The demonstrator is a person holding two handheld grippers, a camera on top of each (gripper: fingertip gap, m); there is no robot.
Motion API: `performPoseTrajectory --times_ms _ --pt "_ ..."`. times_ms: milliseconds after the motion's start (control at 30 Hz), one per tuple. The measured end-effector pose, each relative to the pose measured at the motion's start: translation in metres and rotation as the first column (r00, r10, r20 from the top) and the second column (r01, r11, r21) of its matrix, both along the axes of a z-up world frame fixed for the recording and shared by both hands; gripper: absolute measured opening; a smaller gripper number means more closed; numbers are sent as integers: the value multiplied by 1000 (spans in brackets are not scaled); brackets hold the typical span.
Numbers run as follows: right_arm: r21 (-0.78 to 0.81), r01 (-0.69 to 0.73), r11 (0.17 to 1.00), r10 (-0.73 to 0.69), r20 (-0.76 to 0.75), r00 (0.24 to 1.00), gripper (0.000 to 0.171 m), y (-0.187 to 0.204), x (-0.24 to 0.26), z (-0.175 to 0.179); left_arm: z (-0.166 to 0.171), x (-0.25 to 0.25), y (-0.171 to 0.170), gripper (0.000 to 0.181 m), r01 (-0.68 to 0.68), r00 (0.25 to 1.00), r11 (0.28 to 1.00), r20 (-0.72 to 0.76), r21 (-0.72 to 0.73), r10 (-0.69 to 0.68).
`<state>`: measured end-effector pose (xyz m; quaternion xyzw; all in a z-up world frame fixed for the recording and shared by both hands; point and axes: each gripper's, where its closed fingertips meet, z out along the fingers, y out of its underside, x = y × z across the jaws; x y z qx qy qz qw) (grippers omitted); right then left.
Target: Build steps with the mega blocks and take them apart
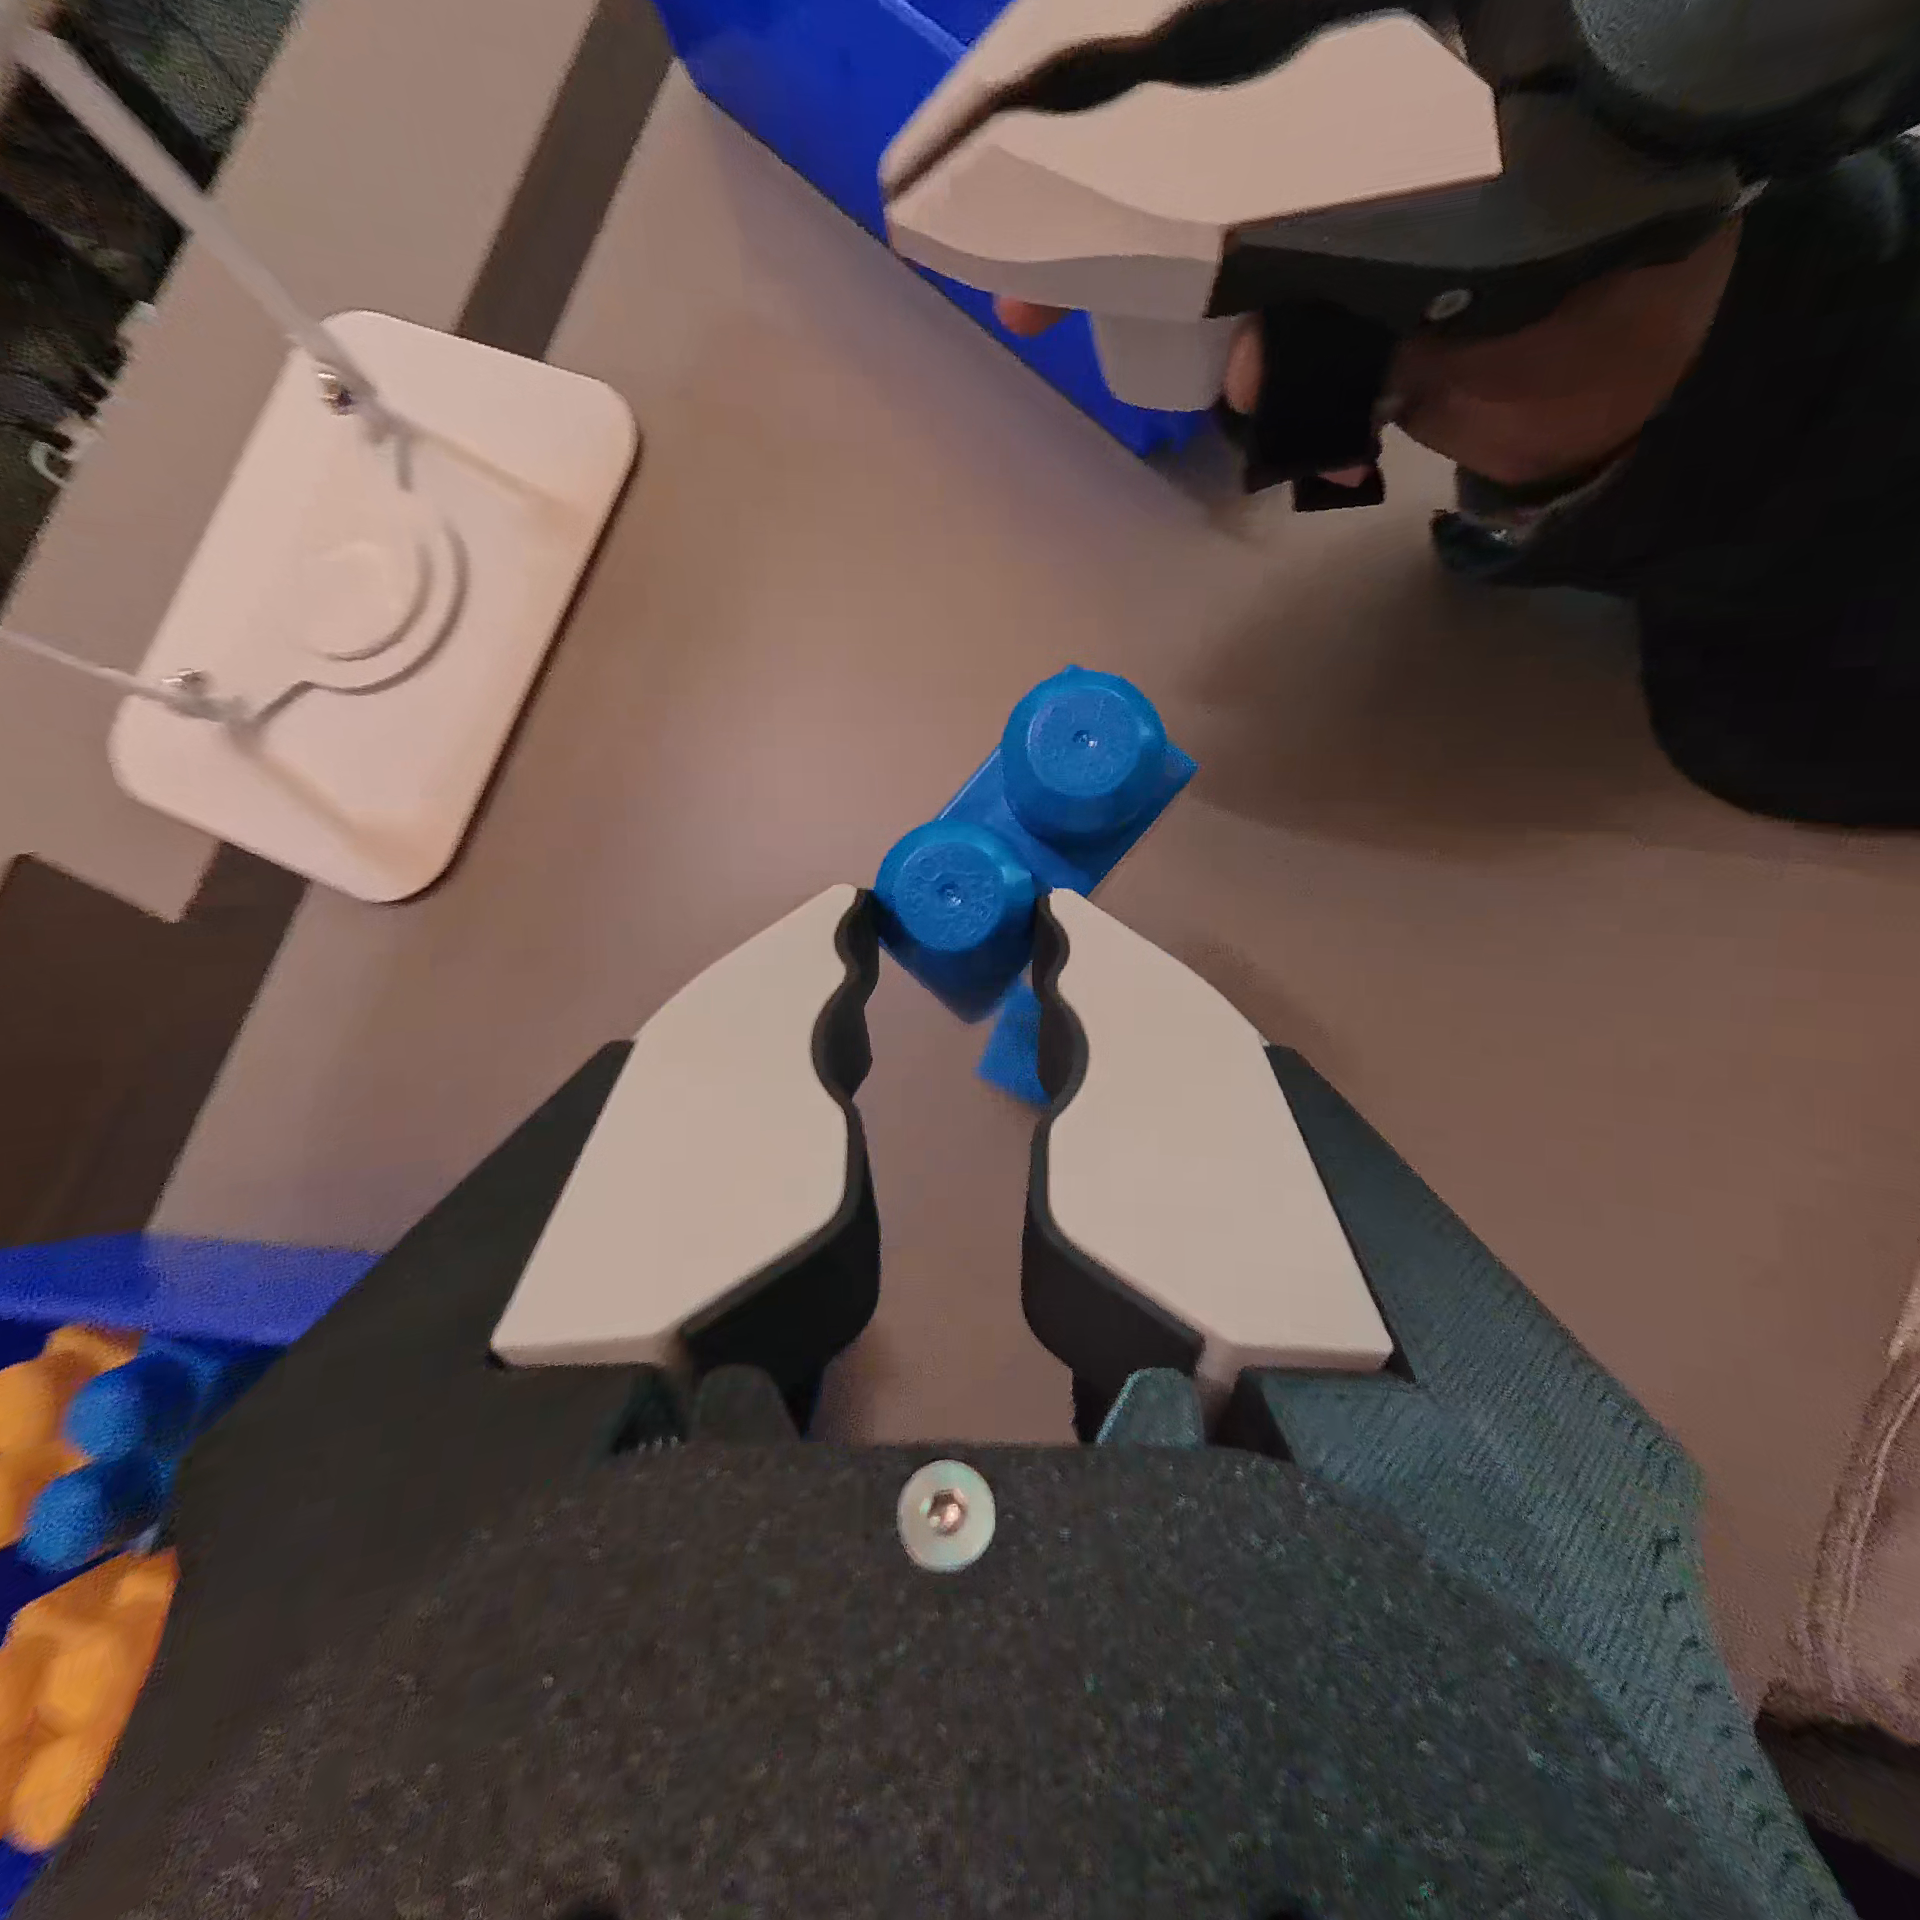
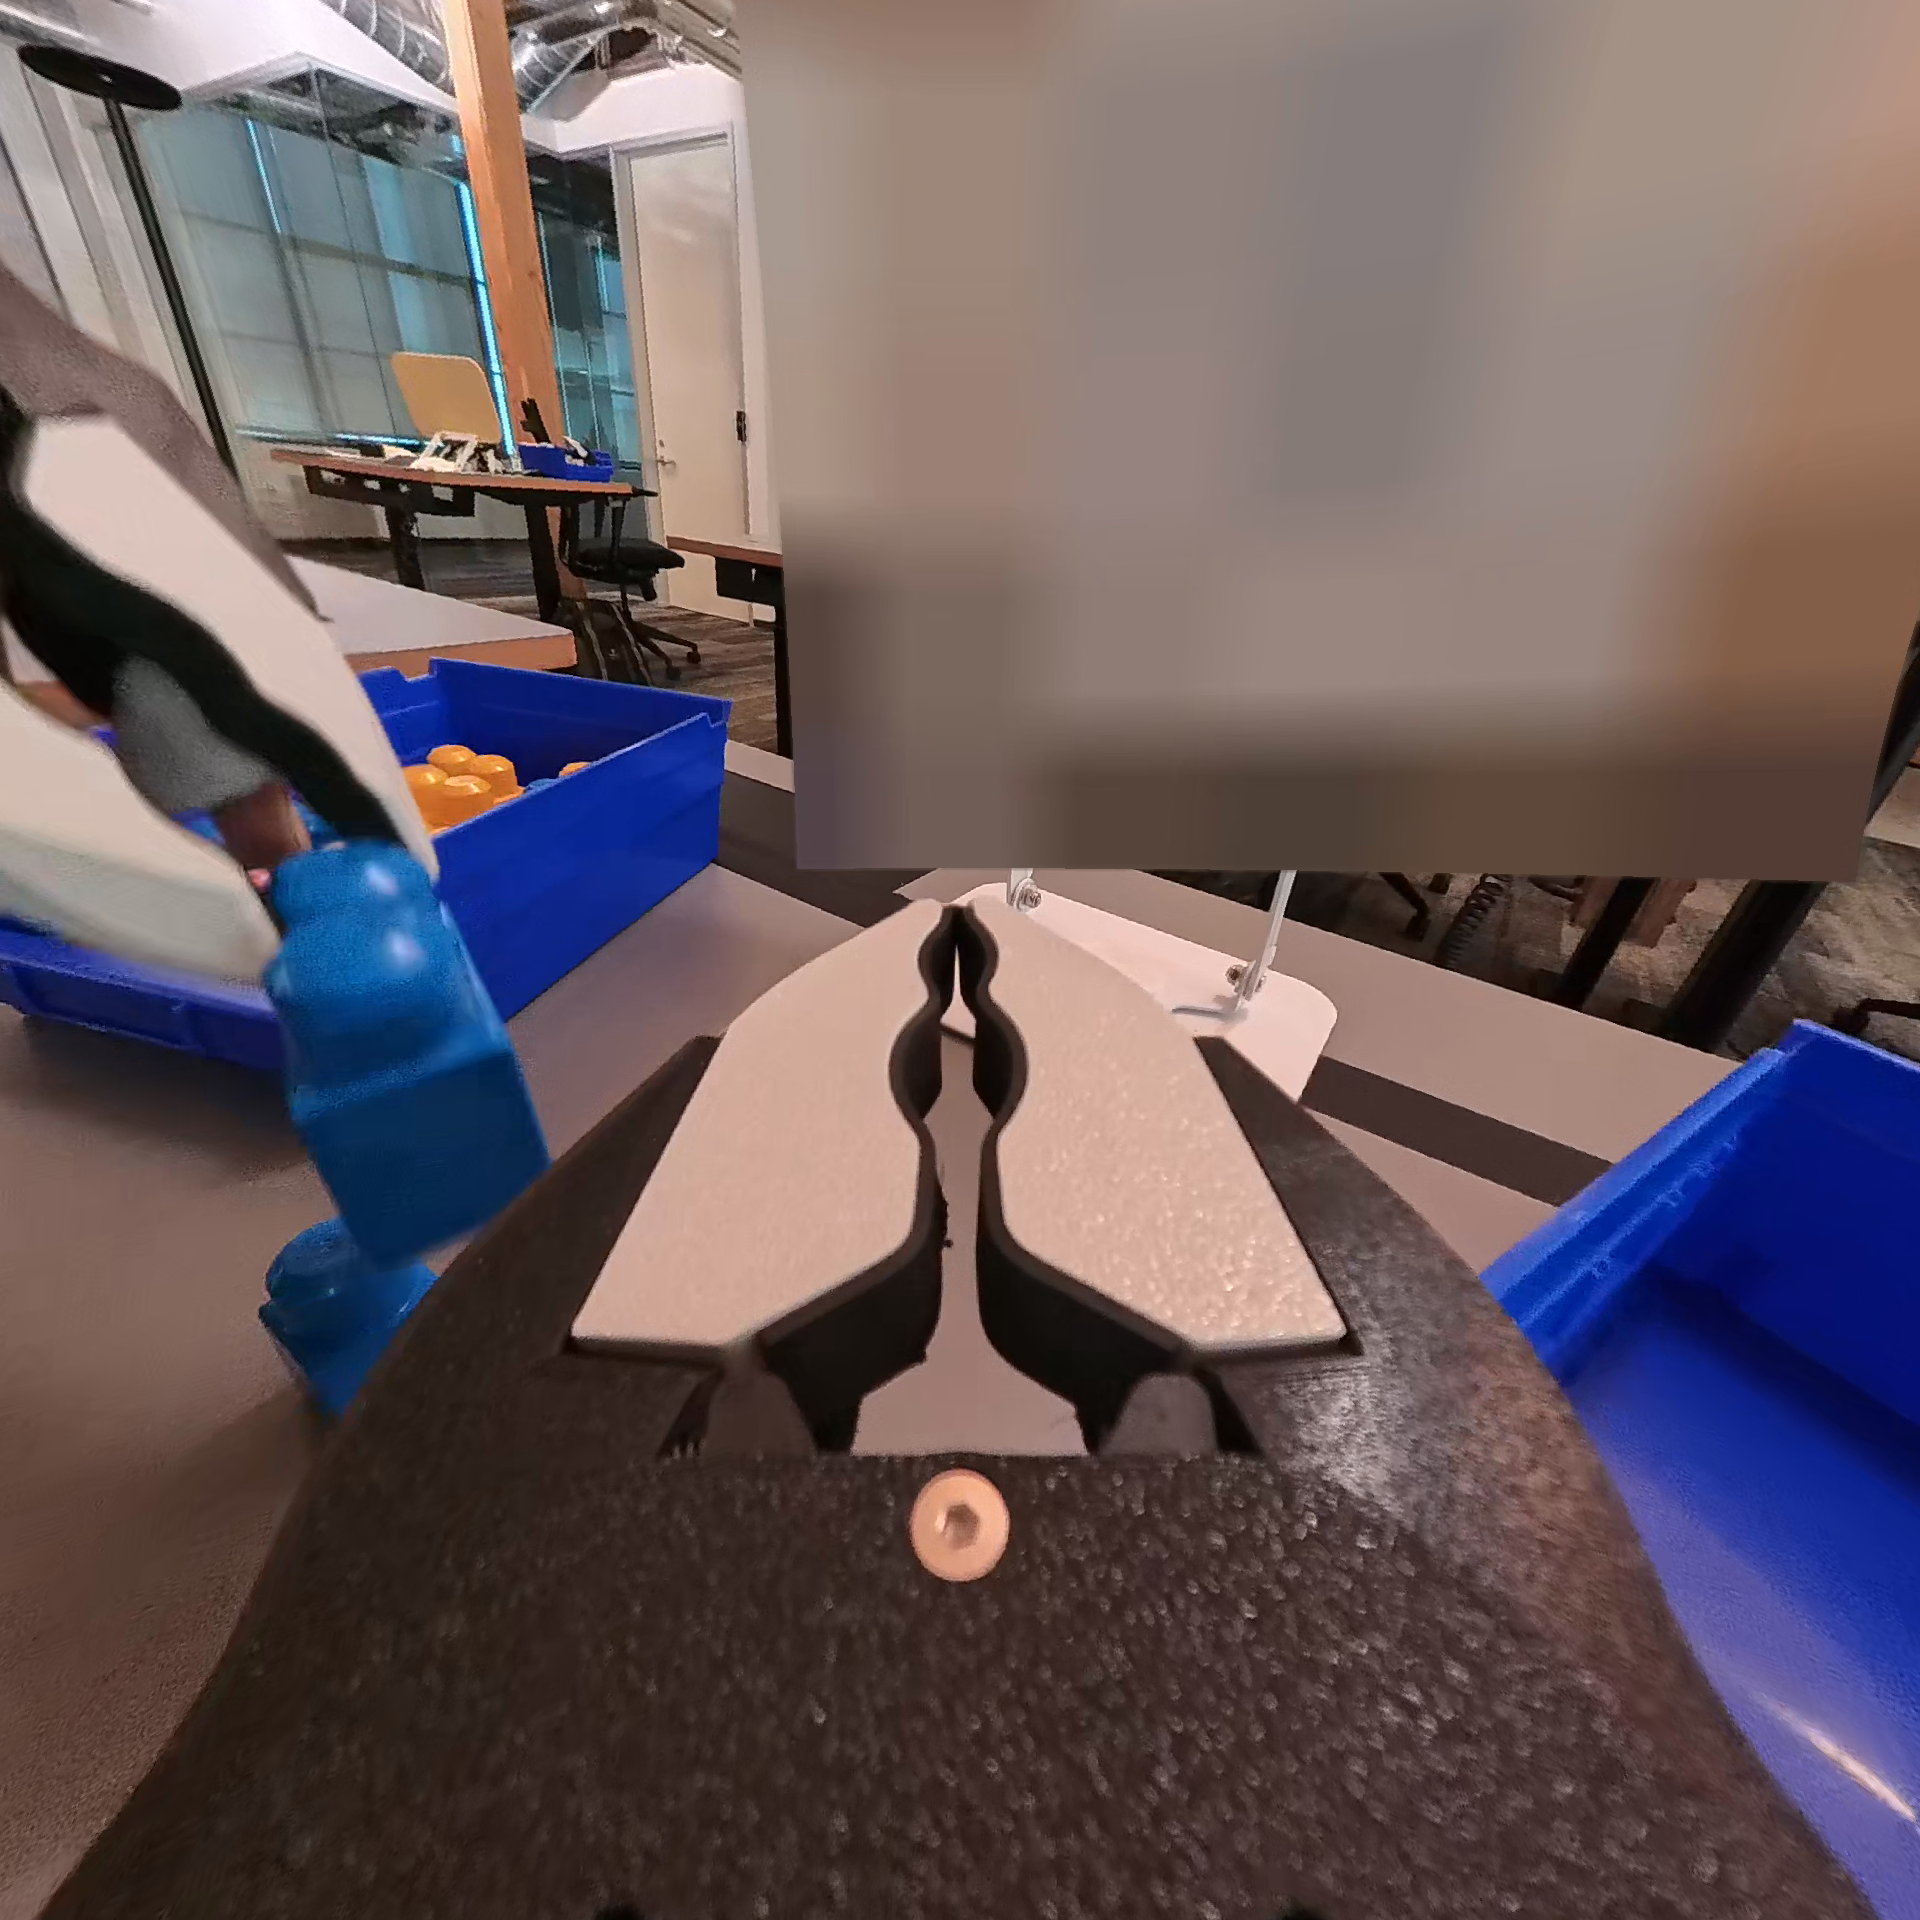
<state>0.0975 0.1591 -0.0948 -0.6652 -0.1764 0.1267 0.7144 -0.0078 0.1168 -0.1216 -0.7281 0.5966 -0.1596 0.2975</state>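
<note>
The left gripper (image 1: 951,914) is clamped on one stud of a blue two-stud block (image 1: 1023,831), holding it up off the grey table (image 1: 790,520) — in the right wrist view it hangs tilted above a second blue block (image 2: 322,1320), which seems to rest on the table, though the blur makes that hard to tell. The right gripper (image 2: 958,920) hovers with its fingertips pressed together on nothing, just in front of a blue bin (image 1: 831,114). Another blue bin (image 2: 582,821) with orange blocks (image 2: 462,784) sits on the left — a white stand base (image 1: 343,613) lies farther back.
</note>
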Motion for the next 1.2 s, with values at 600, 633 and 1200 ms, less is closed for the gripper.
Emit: performPoseTrajectory --times_ms 600,633,1200 --pt "-4 15 1000 -15 -3 1000 0 0 4 0 -77 39 -35 28 -21 1000 998 21 -54 22" --pt "-7 14 1000 -14 -2 1000 0 0 4 0 -78 38 -35 28 -20 999 998 27 -52 21" --pt "-25 5 1000 -5 21 1000 0 1 0 -7 -58 34 -40 35 44 988 998 142 53 -52"
